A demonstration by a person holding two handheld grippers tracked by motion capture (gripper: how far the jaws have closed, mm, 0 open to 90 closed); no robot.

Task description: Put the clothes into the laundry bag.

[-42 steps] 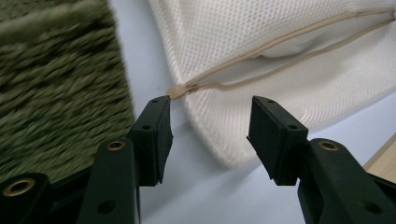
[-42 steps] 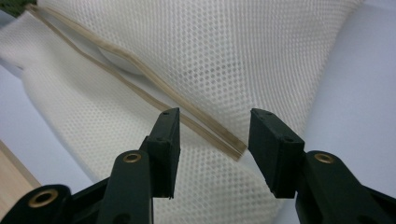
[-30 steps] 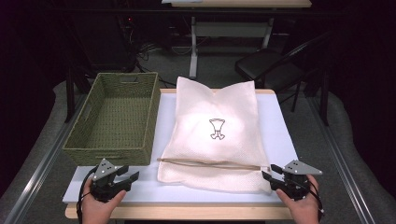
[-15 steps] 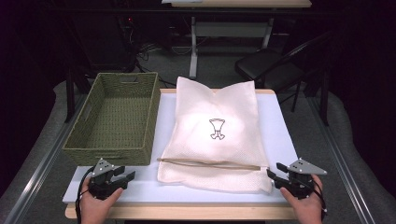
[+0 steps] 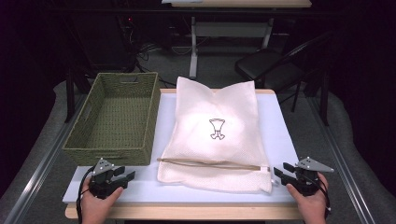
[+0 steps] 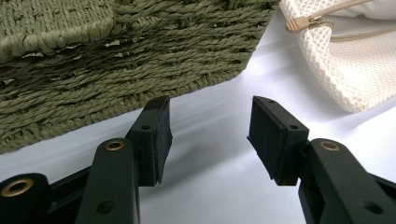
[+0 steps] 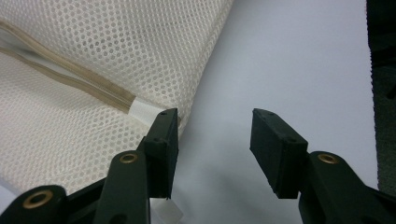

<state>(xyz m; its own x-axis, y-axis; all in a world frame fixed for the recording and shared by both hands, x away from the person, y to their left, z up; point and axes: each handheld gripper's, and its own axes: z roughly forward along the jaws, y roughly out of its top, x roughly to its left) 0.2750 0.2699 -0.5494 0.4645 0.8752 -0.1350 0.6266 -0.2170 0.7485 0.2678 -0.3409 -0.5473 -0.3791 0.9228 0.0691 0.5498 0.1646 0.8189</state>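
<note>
**Both grippers open at the near corners, mesh bag between them**

We hold our left gripper (image 6: 208, 135) with its jaws spread wide and nothing between them, only bare white tabletop. Its pads (image 6: 156, 135) point at the near wall of the woven green basket (image 6: 116, 60), close to it but apart. In the high view this gripper (image 5: 122, 176) sits at the table's near left corner, just in front of the basket (image 5: 114, 116), which stands along the left edge.

Our right gripper (image 7: 212, 144) is likewise wide open and grips nothing. Its left pad lies just beside the corner of the cream mesh laundry bag (image 7: 93, 70), where the zipper's white end tab (image 7: 142, 109) shows; we cannot tell whether they touch. From above, this gripper (image 5: 281, 171) rests at the near right corner of the table (image 5: 280, 126). The bag (image 5: 215, 135) lies flat across the table's middle, its zipper (image 5: 210, 164) running along the near end.
</note>
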